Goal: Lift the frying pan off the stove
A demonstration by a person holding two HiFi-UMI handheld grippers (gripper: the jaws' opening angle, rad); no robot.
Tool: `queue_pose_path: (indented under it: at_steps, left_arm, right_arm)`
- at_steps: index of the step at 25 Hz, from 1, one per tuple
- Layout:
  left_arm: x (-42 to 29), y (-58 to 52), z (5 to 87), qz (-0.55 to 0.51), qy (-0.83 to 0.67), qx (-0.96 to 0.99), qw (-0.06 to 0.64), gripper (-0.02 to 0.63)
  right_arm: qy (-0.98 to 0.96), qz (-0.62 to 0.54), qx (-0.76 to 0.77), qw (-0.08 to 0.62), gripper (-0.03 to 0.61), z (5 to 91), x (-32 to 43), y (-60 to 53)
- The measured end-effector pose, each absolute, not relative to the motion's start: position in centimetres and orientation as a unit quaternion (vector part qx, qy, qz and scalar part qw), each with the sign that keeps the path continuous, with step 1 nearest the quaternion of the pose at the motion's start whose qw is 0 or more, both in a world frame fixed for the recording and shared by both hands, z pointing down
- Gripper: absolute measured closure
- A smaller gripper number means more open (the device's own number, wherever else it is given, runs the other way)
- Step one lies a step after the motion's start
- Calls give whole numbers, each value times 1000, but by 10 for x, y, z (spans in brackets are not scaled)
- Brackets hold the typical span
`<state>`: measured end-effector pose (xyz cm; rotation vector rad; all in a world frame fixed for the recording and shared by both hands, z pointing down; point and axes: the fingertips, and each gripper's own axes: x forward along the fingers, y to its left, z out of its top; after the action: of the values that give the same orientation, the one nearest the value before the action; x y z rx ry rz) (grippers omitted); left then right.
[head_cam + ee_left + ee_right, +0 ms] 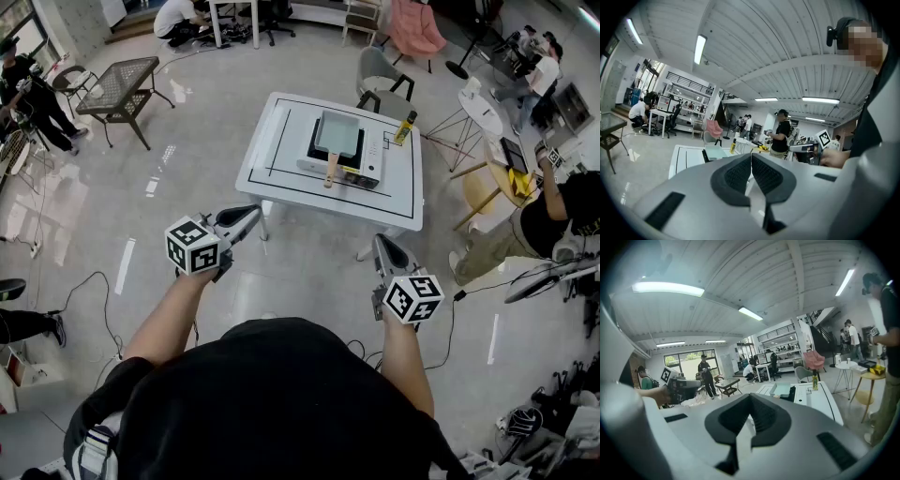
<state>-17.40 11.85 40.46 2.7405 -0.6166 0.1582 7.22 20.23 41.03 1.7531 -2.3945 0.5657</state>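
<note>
Well ahead of both my claws, the frying pan point(337, 133) sits on the stove point(367, 167) atop the white table point(272, 159), untouched. My left claw point(251, 215) and right claw point(380, 243) are closed on nothing, so the approach, grasp and lift are all yet to do.

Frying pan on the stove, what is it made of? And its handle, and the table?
Frying pan: probably coated metal, going by its flat, pale grey-green, dull surface. It is too small to be sure.
Its handle: looks like wood, because it is a light tan colour.
Table: smooth white top with thin black lines. It may be painted board or plastic, but I can't tell which.
</note>
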Motion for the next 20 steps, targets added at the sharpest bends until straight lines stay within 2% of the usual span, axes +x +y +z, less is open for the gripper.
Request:
queue_pose_path:
  at_steps: [20]
  left_arm:
    - [-211,76,412,63,-179,967,167,601]
  right_arm:
    - [-776,148,610,63,573,397,24,160]
